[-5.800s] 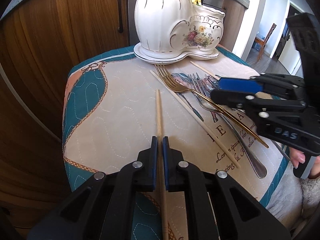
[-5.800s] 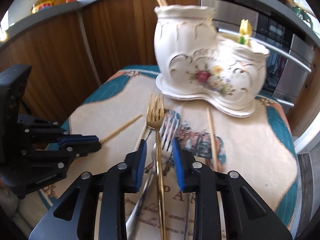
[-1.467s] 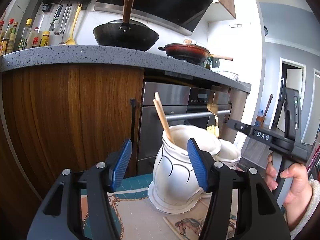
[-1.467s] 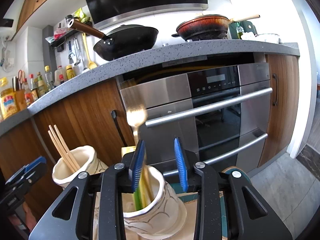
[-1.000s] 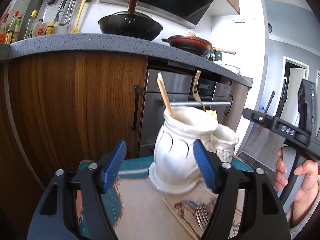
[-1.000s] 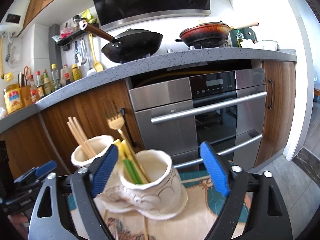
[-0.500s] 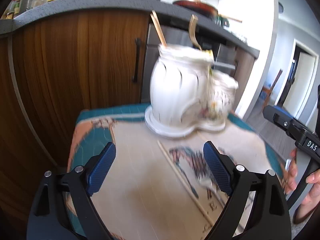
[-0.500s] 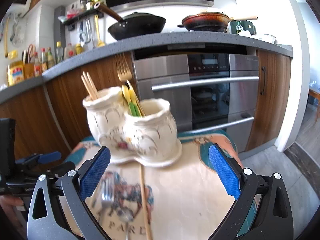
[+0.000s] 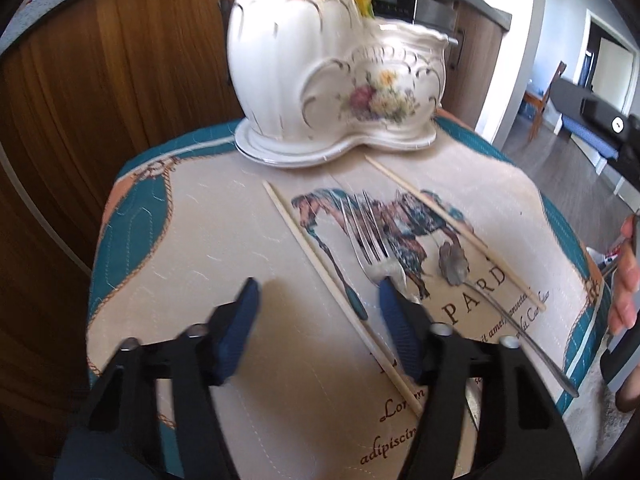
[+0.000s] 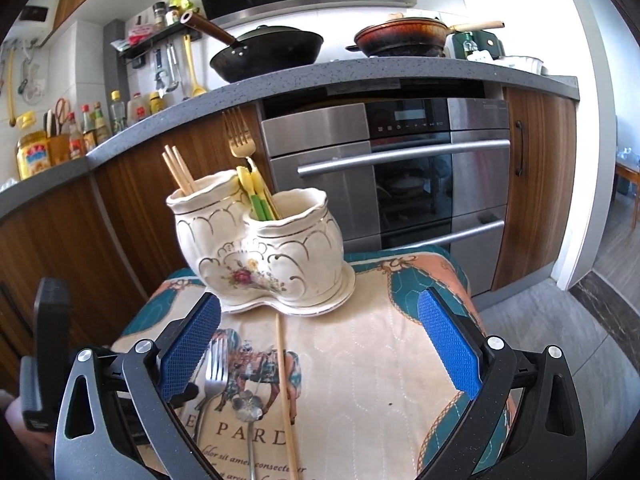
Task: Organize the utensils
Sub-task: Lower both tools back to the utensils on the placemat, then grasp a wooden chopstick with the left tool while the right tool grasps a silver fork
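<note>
Step in hand: left gripper [image 9: 316,304] reaches down over the pale wooden chopstick [image 9: 340,292] lying on the horse-printed quilted mat [image 9: 200,240]; jaws closing, the chopstick between them, apparently not yet pinched.
Right gripper [image 10: 316,344]: jaws spread wide, holding nothing.
Still loose: silver fork [image 9: 370,246], flower-ended silver spoon [image 9: 454,264], second chopstick [image 9: 448,222], all near the white floral two-cup ceramic holder [image 9: 336,80].
Next move: probably close on the chopstick, lift, and drop it in the taller cup beside the others.
Hard to see: fork handle hidden under the left jaw; left view blurred; holder's contents cut off there.
</note>
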### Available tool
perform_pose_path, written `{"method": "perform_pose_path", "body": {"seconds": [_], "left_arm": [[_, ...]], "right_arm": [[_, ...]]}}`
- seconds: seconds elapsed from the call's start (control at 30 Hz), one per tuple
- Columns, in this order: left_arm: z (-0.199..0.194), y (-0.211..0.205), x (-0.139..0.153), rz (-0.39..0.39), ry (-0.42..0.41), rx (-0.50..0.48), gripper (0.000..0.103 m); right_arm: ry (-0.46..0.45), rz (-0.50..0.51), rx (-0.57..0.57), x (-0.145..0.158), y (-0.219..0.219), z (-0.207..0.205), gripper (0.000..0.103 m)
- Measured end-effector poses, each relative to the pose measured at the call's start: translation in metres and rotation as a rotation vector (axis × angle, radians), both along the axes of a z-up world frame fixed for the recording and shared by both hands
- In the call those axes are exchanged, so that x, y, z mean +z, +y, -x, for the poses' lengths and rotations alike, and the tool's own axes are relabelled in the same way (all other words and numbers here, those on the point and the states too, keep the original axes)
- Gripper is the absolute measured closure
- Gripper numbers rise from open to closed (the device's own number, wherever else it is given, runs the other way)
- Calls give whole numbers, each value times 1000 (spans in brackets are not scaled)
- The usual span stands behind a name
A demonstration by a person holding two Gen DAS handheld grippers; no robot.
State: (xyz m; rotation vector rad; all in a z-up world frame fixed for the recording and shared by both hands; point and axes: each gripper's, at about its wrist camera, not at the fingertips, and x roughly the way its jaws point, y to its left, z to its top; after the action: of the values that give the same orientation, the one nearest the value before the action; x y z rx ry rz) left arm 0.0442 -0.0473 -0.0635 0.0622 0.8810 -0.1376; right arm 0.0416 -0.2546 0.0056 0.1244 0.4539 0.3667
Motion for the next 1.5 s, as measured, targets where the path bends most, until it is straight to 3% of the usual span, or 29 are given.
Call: {"method": "perform_pose_path", "body": {"seconds": [0.3,0.37,0.63,0.87,1.03,1.3,1.5], "left_arm": [[-2,8,4,-38,12,-7,94],[-3,13,4,-37,12,-13,97],[11,33,10,6,-25,-15,99],[27,48,19,67,-90,-34,99],[30,49,19,91,-109,-62,99],[31,54,26,129,-146,-61,99],[31,61,30,139,-165,-45,99]], "right_arm": [[23,68,57,-4,18,6,5],[41,86,70,-4,25,10,5],[136,200,178,-16,69,31,9],[238,302,222,-44,106,37,43],[291,331,216,-55,119,34,60],[370,297,200,-65,125,21,68],[366,306,193,-65,129,20,85]]}}
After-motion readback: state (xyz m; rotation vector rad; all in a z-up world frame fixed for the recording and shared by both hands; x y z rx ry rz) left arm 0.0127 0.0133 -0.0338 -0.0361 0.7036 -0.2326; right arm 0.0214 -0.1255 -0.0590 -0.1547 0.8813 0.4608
